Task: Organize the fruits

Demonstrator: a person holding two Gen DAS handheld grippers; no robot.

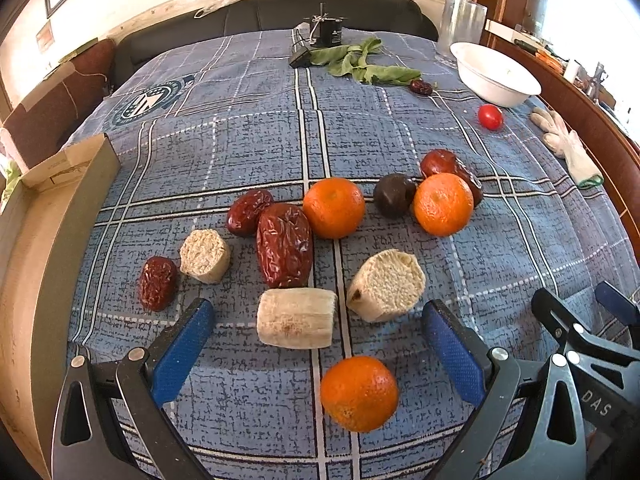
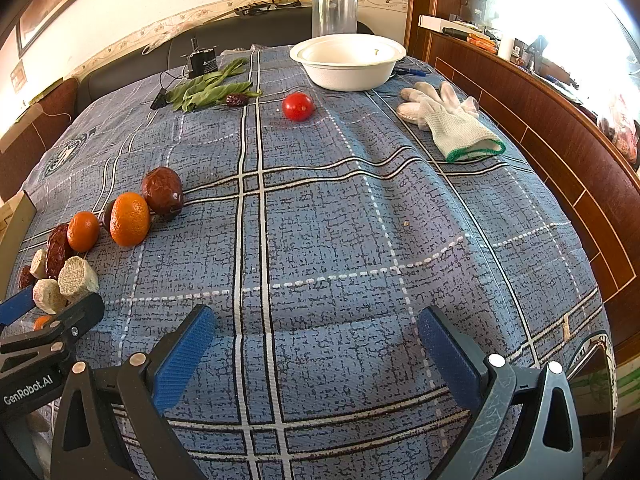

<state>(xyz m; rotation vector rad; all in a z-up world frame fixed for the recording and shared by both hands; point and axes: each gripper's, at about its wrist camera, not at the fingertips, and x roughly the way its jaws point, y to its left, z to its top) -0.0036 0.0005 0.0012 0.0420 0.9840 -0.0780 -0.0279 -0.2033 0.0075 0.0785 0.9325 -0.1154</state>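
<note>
In the left wrist view my left gripper (image 1: 318, 320) is open and empty, low over the blue checked cloth. A peeled banana piece (image 1: 296, 318) lies between its fingers and an orange (image 1: 359, 393) just in front of the camera. Beyond lie two more oranges (image 1: 333, 207), several red dates (image 1: 285, 245), two more banana pieces (image 1: 386, 285) and a dark plum (image 1: 394, 194). A cherry tomato (image 1: 490, 117) and a white bowl (image 1: 494, 74) sit far right. My right gripper (image 2: 316, 334) is open over bare cloth. The tomato (image 2: 298, 106) and bowl (image 2: 347, 61) lie ahead of it.
A cardboard box (image 1: 48, 216) stands at the left edge. Green leaves (image 2: 208, 90), a small black device (image 2: 203, 62) and a clear cup (image 2: 334, 12) sit at the back. A white work glove (image 2: 450, 122) lies right. A wooden wall (image 2: 560, 152) borders the right side.
</note>
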